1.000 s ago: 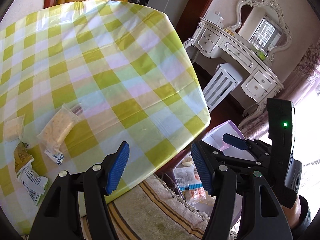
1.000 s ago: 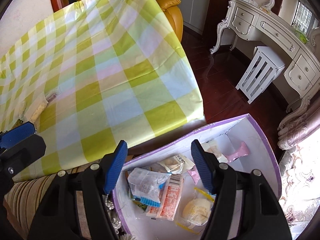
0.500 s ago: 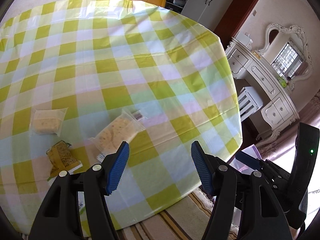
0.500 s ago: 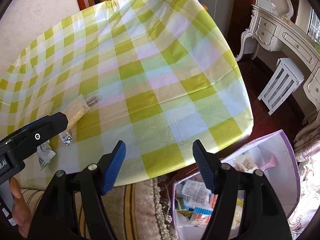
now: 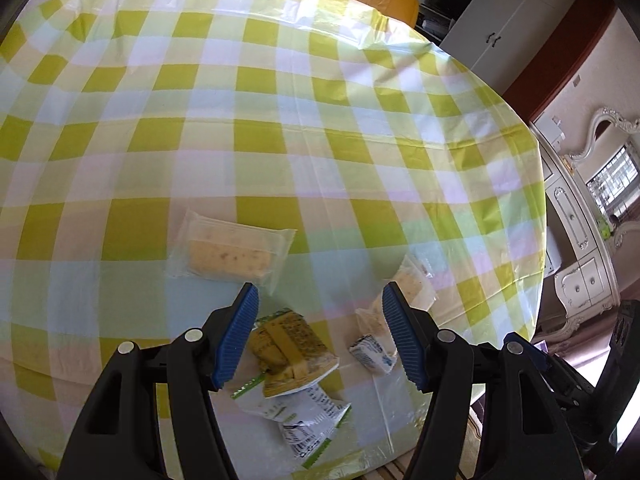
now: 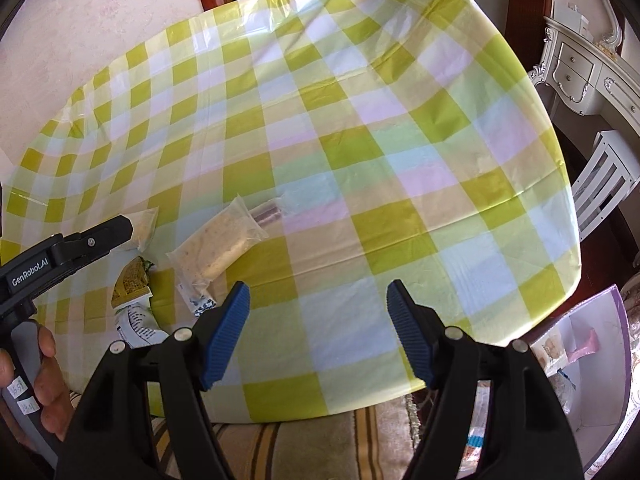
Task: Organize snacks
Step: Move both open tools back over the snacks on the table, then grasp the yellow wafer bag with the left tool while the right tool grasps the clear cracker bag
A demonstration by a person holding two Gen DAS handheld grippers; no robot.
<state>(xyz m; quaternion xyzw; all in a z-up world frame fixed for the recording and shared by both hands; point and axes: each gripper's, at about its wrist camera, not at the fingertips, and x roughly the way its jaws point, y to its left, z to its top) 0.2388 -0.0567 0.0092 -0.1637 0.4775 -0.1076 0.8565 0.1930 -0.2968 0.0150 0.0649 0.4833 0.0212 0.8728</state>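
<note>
Left gripper [image 5: 320, 336] hangs agape over the brown snack packet [image 5: 288, 350], lower centre. Better to drop squarely — pinch its thick middle, not the crinkly edge — while the right gripper [image 6: 318, 330] waits, parted and empty

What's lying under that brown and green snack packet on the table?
The brown and green packet lies on a white printed packet; the overlapped part is hidden. Beneath both is the checked tablecloth.
</note>
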